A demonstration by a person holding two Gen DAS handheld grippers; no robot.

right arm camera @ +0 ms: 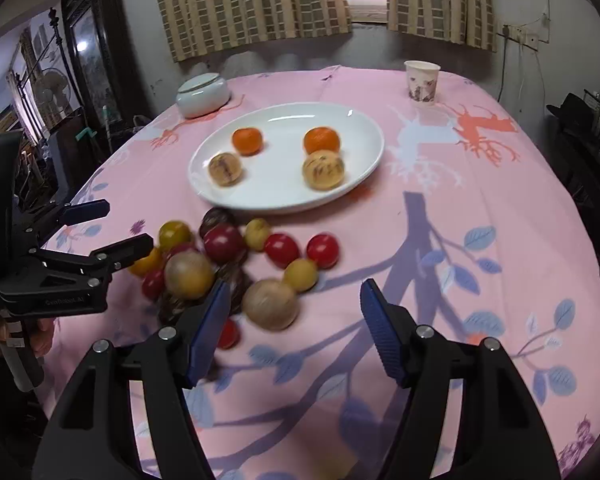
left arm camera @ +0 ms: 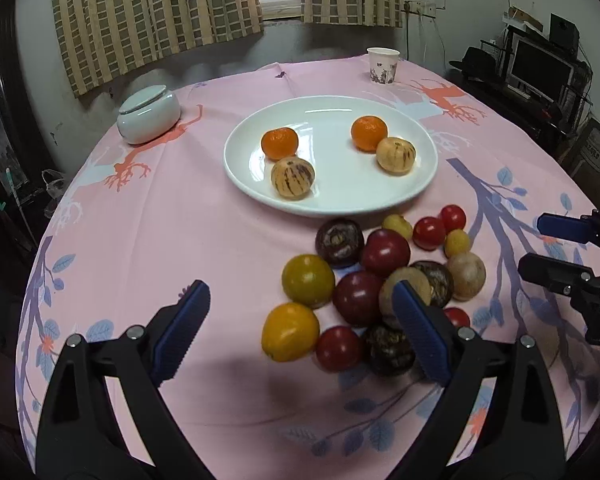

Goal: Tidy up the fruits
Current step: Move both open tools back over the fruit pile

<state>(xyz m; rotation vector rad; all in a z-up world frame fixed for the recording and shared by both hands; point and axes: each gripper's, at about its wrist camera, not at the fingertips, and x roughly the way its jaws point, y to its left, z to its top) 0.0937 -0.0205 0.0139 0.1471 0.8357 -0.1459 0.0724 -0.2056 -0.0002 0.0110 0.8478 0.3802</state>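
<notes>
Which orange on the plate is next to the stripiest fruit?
The left orange. The fruit beside it has bold dark stripes; the right orange's neighbour has fainter ones.

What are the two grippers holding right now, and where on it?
Nothing. The left gripper and the right gripper both have open, empty jaws above the loose pile of fruit, which lies on the tablecloth.

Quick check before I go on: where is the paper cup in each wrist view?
Left wrist: the paper cup stands at the top, right of centre, on the far table edge beyond the white plate.
Right wrist: paper cup upper right, beyond and right of the plate.
Shared landmark: the white plate.
</notes>
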